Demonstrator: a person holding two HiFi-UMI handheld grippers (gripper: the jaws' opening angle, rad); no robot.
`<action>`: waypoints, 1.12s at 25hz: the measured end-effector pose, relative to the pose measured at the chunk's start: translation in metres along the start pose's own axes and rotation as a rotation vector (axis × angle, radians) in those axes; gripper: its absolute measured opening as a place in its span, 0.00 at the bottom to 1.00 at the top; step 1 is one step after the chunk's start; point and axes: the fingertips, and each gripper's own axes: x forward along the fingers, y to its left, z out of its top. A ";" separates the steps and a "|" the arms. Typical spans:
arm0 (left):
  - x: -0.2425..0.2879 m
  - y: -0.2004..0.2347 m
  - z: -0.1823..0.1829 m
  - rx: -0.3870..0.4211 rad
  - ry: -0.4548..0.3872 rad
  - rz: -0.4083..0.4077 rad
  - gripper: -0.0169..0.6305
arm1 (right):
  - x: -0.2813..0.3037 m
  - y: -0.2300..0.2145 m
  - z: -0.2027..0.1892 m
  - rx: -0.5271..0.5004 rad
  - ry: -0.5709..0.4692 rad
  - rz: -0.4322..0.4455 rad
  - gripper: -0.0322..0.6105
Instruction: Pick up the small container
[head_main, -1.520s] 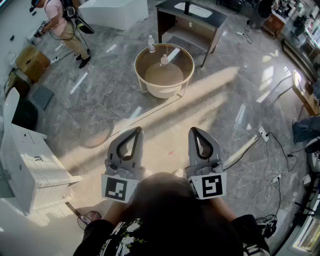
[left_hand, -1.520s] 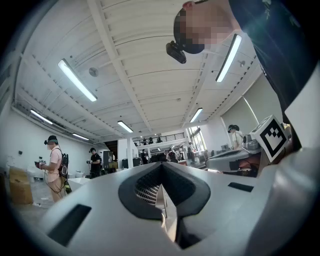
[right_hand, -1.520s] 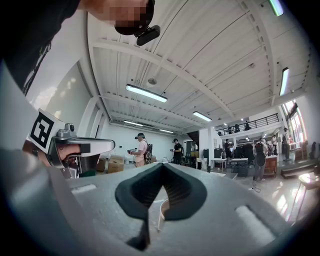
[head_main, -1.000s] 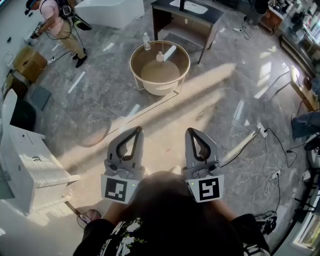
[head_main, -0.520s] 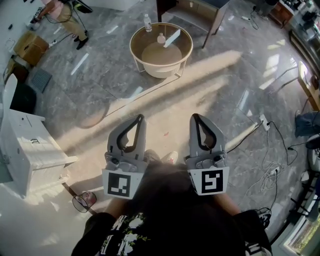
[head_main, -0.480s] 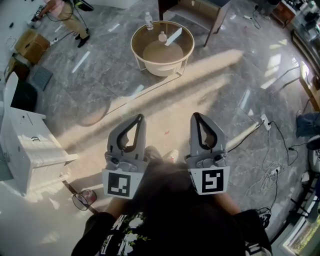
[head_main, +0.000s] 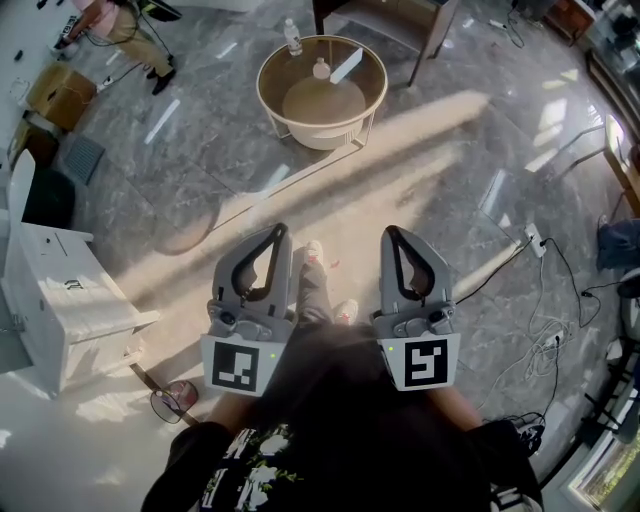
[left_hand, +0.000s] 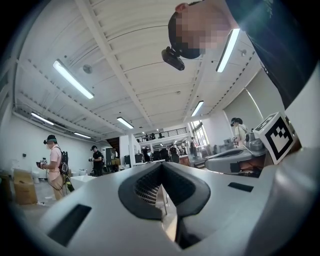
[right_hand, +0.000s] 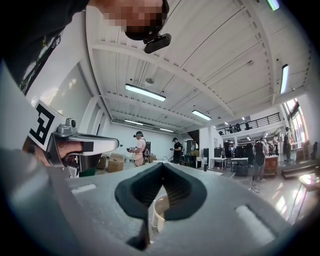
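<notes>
The small container, a pale little bottle, stands on the glass top of a round cream table far ahead on the floor. A taller clear bottle stands at the table's far rim. My left gripper and right gripper are held side by side at waist height, well short of the table, both shut and empty. In the left gripper view the left gripper has its jaws met at the tip. Through the loop of the right gripper shows the table's pale rim.
A white cabinet stands at the left, a dark desk behind the round table. Cables trail over the marble floor at the right. A person stands at the far left by a cardboard box. My own shoe shows between the grippers.
The round table has shifted up in the head view as the person walks toward it. A leg and shoe now show between the grippers. Both grippers stay shut, side by side.
</notes>
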 end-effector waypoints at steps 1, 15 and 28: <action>0.007 0.004 -0.001 -0.002 -0.005 -0.003 0.05 | 0.006 -0.004 0.000 0.000 0.000 -0.004 0.04; 0.098 0.110 -0.006 -0.006 -0.041 -0.031 0.05 | 0.137 -0.023 0.012 -0.008 -0.043 -0.014 0.04; 0.174 0.211 -0.029 0.000 -0.061 -0.091 0.05 | 0.255 -0.033 0.002 -0.035 -0.055 -0.103 0.04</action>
